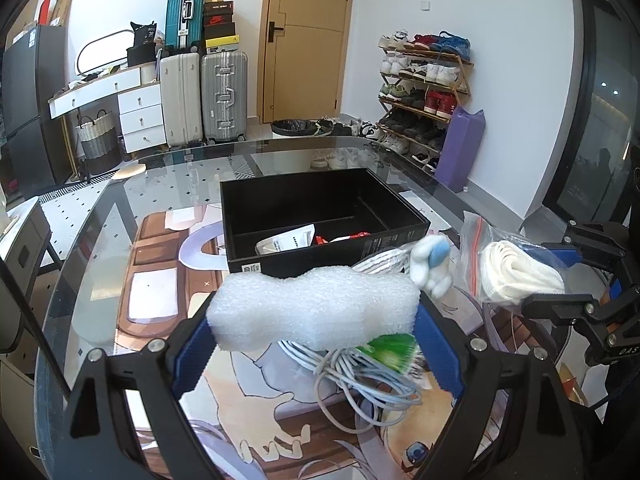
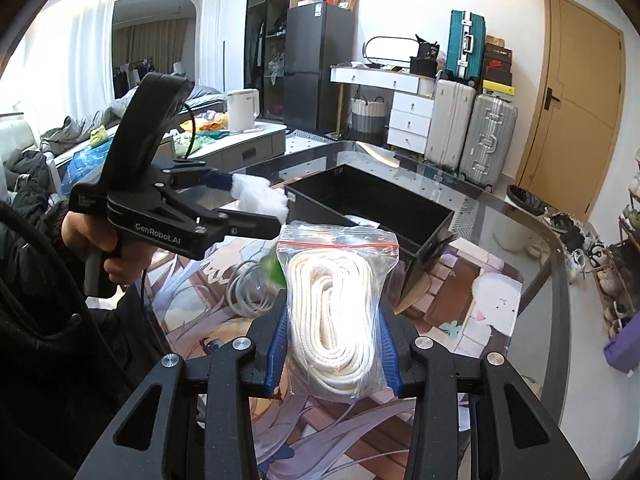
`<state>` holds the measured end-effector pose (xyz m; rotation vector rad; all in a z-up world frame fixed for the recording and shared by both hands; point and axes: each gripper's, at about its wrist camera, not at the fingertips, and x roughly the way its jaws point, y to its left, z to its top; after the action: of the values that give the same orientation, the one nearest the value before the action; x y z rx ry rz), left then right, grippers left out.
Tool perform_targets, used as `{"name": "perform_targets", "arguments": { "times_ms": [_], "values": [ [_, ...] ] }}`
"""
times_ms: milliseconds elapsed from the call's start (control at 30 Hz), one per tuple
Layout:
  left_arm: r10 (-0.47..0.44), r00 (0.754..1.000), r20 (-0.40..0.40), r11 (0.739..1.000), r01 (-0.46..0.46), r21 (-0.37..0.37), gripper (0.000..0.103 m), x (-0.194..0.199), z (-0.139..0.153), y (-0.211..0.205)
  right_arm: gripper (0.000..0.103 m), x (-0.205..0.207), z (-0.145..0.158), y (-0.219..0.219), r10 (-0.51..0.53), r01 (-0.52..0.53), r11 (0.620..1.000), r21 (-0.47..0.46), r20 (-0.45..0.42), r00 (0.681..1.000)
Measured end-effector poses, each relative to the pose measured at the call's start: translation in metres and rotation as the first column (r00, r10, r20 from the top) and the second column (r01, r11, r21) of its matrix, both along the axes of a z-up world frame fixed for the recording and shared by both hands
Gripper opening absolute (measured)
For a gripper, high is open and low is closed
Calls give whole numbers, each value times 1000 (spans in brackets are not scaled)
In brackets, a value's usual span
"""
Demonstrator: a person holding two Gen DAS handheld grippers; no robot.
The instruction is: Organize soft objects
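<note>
White foam block [image 1: 314, 310] is up off the glass table [image 1: 92, 248], squeezed end to end between the blue pads of the left gripper [image 1: 316, 344], just short of the black box [image 1: 320, 220]. Over on the other side, the right gripper [image 2: 334, 344] pinches a zip bag of coiled white rope [image 2: 340, 312], held upright near the box's corner. Below the foam lie a grey cable coil [image 1: 360, 376], a green packet [image 1: 390, 350] and a white-and-blue plush [image 1: 432, 264], with papers sitting inside the box
</note>
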<state>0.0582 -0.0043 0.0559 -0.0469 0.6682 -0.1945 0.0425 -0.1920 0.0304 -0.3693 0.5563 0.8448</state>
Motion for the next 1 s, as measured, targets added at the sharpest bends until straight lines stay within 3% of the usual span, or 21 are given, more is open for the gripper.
{"name": "perform_targets", "arguments": {
  "times_ms": [1000],
  "values": [
    [90,992,84,996,-89,-19,90,12,21,17,39,35,21,5,-156,156,979,132,-9,988]
  ]
}}
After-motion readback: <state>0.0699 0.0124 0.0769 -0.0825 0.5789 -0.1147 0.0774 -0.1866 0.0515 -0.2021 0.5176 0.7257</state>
